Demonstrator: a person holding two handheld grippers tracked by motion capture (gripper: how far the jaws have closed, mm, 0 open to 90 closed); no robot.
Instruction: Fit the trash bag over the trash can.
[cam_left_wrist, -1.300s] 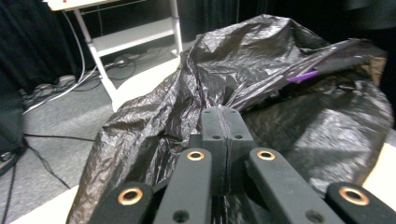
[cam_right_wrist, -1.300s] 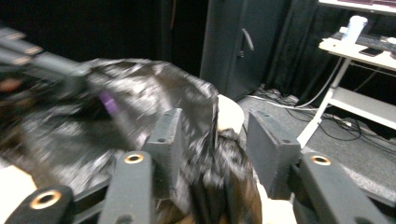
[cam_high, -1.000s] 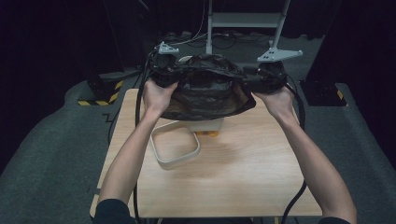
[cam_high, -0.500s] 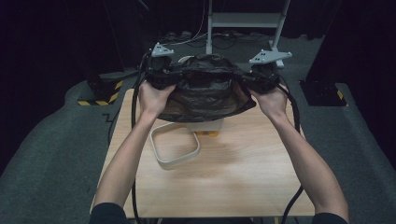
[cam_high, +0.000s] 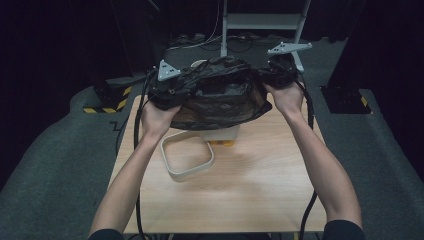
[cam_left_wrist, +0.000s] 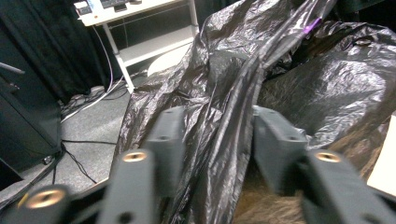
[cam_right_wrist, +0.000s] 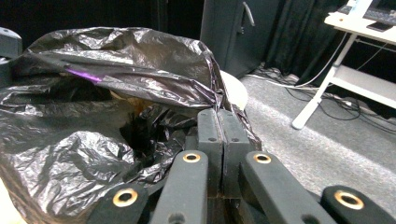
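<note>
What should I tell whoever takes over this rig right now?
Right gripper: shut on the edge of the black bag.
Left gripper: jaws have just been opening; a fold of the bag runs between them, not pinched.
The bag hangs stretched between both grippers above the table's far end, over a pale bin. A loose rim ring lies beside it.
Done: bag lifted, spread.
Left, probably: regrip left, lower bag.

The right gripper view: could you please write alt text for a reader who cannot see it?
The right gripper, its two black jaws shut together, pinches the edge of a crumpled black plastic bag that spreads to the left. A white stand sits on grey floor behind.
</note>
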